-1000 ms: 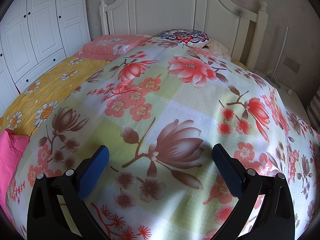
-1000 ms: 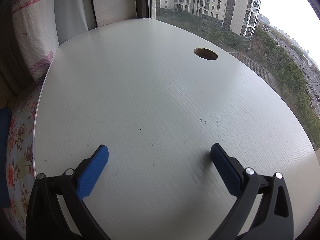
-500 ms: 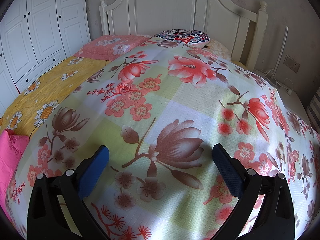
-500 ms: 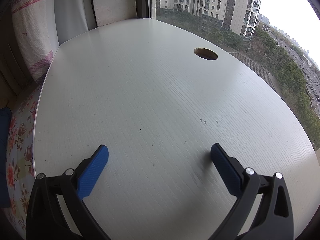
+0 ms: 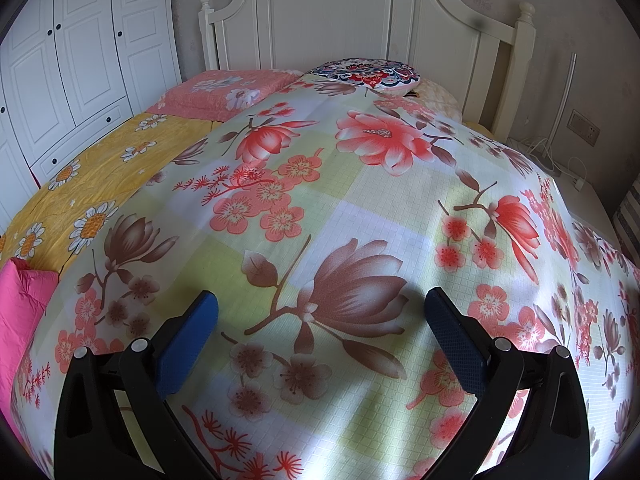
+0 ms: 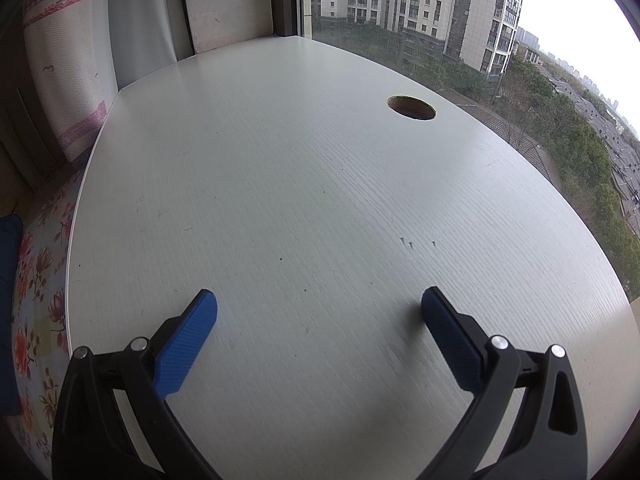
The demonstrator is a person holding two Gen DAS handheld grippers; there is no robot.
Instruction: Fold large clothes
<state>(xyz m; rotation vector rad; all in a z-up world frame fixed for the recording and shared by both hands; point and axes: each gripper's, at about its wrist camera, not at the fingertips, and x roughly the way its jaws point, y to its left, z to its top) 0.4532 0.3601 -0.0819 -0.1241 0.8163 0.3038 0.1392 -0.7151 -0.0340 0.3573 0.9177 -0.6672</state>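
A pink garment point(image 5: 22, 304) lies at the left edge of the bed in the left wrist view, only partly in frame. My left gripper point(image 5: 321, 312) hovers open over the floral bedspread point(image 5: 360, 208), well to the right of that garment, with nothing between its blue pads point(image 5: 188, 340). In the right wrist view my right gripper point(image 6: 319, 312) is open and empty just above a white desk point(image 6: 300, 184) by the window. A dark blue item point(image 6: 8, 240) shows at the far left edge there; I cannot tell what it is.
A white headboard point(image 5: 360, 28) and pillows point(image 5: 224, 90) close the far end of the bed. A yellow daisy sheet point(image 5: 100, 176) and white wardrobe point(image 5: 68, 48) lie left. Cables and a wall socket point(image 5: 584, 130) are at right. The desk has a round cable hole point(image 6: 411, 107).
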